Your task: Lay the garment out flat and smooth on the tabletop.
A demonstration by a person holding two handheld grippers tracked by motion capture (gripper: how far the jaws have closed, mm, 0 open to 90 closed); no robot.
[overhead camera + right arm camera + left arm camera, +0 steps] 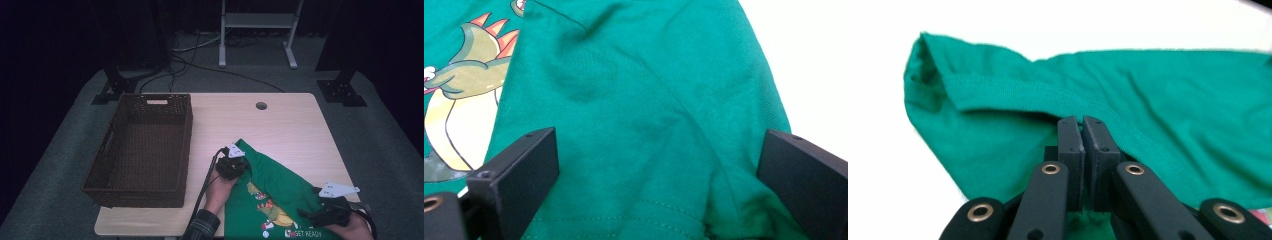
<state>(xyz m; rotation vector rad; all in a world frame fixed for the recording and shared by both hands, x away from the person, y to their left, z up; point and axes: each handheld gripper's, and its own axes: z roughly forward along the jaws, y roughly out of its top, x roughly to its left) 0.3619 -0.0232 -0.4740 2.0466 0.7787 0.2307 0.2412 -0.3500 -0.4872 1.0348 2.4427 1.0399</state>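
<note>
A green T-shirt (280, 182) with a dinosaur print (269, 206) lies on the near right of the wooden table (280, 120). My left gripper (241, 164) sits at the shirt's far left corner. In the left gripper view, its jaws (1081, 122) are pressed together on the ribbed edge of the shirt (1173, 100), with fabric pinched between the pads. My right gripper (307, 215) rests over the shirt's near right part. In the right gripper view, it (659, 147) stands wide open above the green cloth (649, 65), beside the print (459, 100).
A dark woven basket (187, 145) stands open on the left half of the table, with nothing visible inside. A round cable hole (261, 105) sits near the table's far edge. Behind the table are cables and a metal stand (257, 20) on the floor.
</note>
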